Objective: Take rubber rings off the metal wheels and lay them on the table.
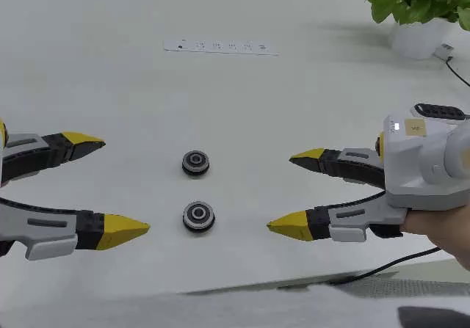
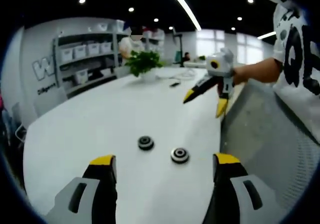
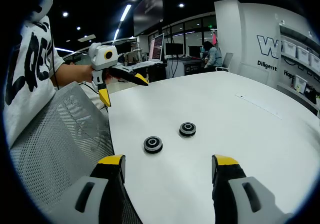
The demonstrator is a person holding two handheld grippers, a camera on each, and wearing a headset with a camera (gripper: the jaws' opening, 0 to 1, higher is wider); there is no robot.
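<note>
From my seat, the far wheel [image 1: 195, 162] and near wheel [image 1: 199, 216] lie flat on the white table [image 1: 110, 71], close together but not touching, each with a dark rubber ring round its rim. My left gripper [image 1: 125, 186] and right gripper [image 1: 280, 191] hover either side of them, both with yellow-tipped jaws spread wide and holding nothing. A white power strip [image 1: 220, 47] lies farther back, and a potted plant [image 1: 422, 1] stands at the far right corner. The wall lettering [image 3: 270, 62] reads "Diligent" under a large "W"; the small label on the right gripper's housing is too small to read.
</note>
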